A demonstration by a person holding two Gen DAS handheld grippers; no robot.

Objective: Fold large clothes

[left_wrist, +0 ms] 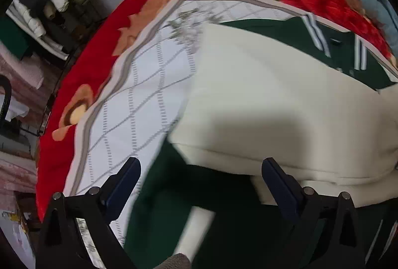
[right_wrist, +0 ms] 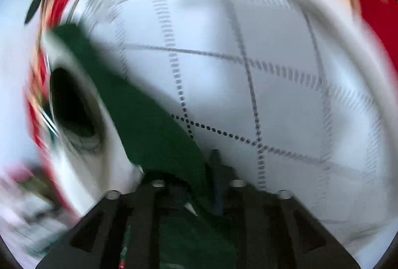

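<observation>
A green and cream garment [left_wrist: 261, 94] is lying on a white quilt with a grey diamond pattern [left_wrist: 139, 99], spread over a red floral blanket [left_wrist: 82, 70] on a bed. Its cream panel is running from near left to far right, with white-striped green trim at the far end. No readable writing is showing. The left tool [left_wrist: 200, 170] is hovering with jaws wide apart, holding nothing. The right tool [right_wrist: 196, 169] is gripping a green fold of the garment; that view is blurred.
</observation>
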